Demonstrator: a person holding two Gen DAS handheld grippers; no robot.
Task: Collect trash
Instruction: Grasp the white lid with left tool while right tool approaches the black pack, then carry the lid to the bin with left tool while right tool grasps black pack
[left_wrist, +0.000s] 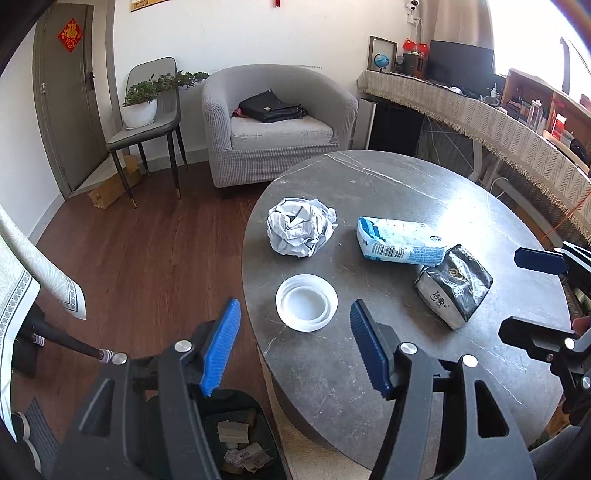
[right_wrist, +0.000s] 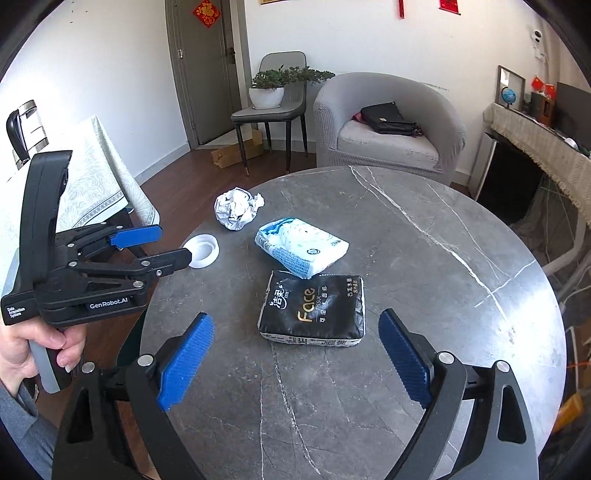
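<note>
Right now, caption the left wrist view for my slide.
Open left gripper faces white lid, crumpled paper on round table.

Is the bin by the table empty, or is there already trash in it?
Not empty. Below the left gripper, the dark bin on the floor holds crumpled paper and cardboard scraps. How full it is, I cannot tell.

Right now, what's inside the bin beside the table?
The black bin holds crumpled paper scraps and cardboard pieces. The left gripper covers much of it, so its bottom stays unseen.
</note>
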